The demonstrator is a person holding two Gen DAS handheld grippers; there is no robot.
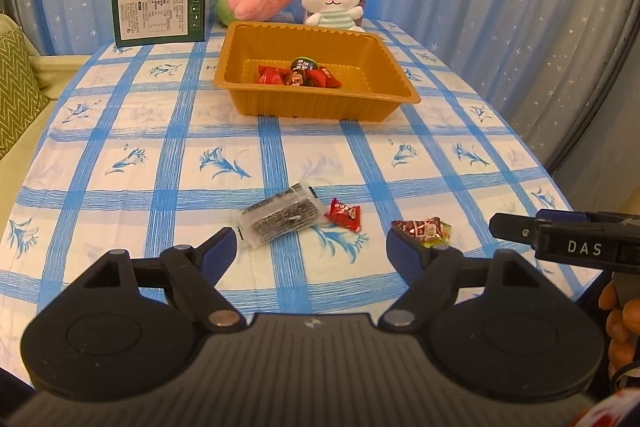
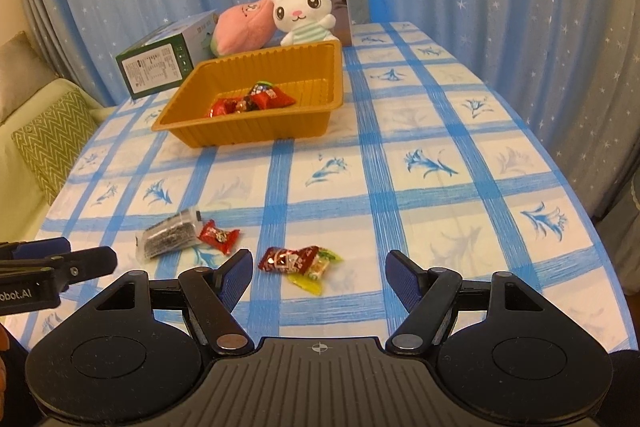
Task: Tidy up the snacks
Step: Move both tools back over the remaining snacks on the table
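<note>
Step in hand: picking up the loose snacks at the near end of the bench (image 2: 460,131) and moving them to the tray, as I judge it.
Tray: the orange tray (image 1: 316,97) sits farther back on the checked cloth, already holding a few red-wrapped candies (image 1: 298,75).
Loose snacks: a clear packet of dark seaweed-like snack (image 1: 280,217), a small red candy (image 1: 344,214) just beside it, and a red and yellow wrapper cluster (image 2: 300,263) a little apart to the right.
Left gripper (image 1: 312,247): jaws wide, nothing between them; the clear packet lies just ahead of its left finger.
Right gripper (image 2: 320,275): jaws wide and empty, with the wrapper cluster ahead, toward its left finger.
How to do it well: take one item per gripper; line the clear packet's narrow side up between the fingers, and centre the wrapper cluster before closing.
Risk: thin crinkly wrappers may slip or bunch the cloth if the fingertips drag; the two grippers are near each other, so lift in turn.
Background: boxes and plush toys behind the tray need no handling.
</note>
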